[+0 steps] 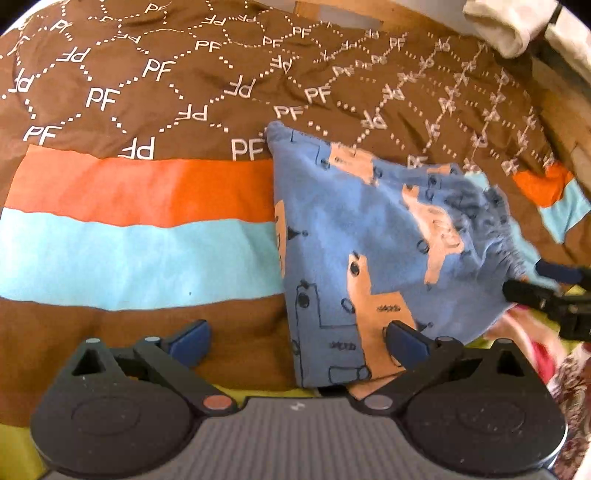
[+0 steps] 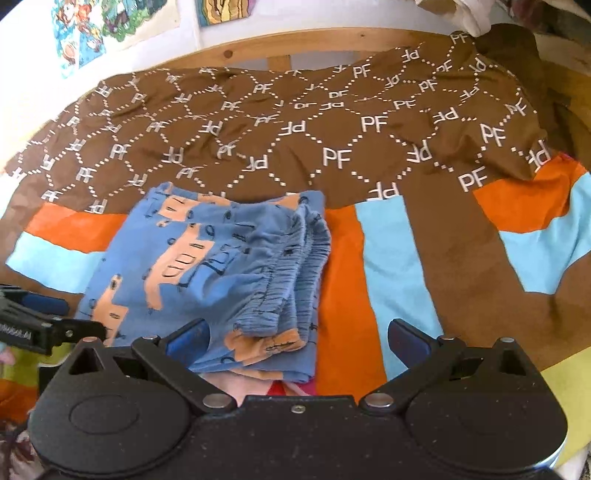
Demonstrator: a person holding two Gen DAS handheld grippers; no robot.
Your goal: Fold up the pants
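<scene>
- Left tongs [image 1: 297, 341]: fingers spread wide apart, gripping nothing. The right-hand blue pad [image 1: 406, 345] lies over the near edge of the pants; the other pad is over bare cover.
- Right tongs [image 2: 297, 338]: fingers likewise spread apart, empty. The left-hand pad [image 2: 188, 338] overlaps the near corner of the pants; whether it touches the cloth cannot be told.
- Pants [image 2: 218, 266]: blue, with orange vehicle print, folded into a compact stack lying flat on the bed. In the right wrist view the long axis runs from near to far, and the gathered elastic waistband [image 2: 295, 273] lies along the stack's right edge.
- Bed cover [image 2: 332, 147]: brown with white "PF" lettering and dotted lattice, crossed by orange and light-blue bands; the pants rest across those bands.
- Beyond the cover: a wooden bed frame [image 2: 280, 44], a white wall and colourful pictures [image 2: 85, 29] on it.
- White cloth [image 1: 506, 26] lies bunched at the far corner.
</scene>
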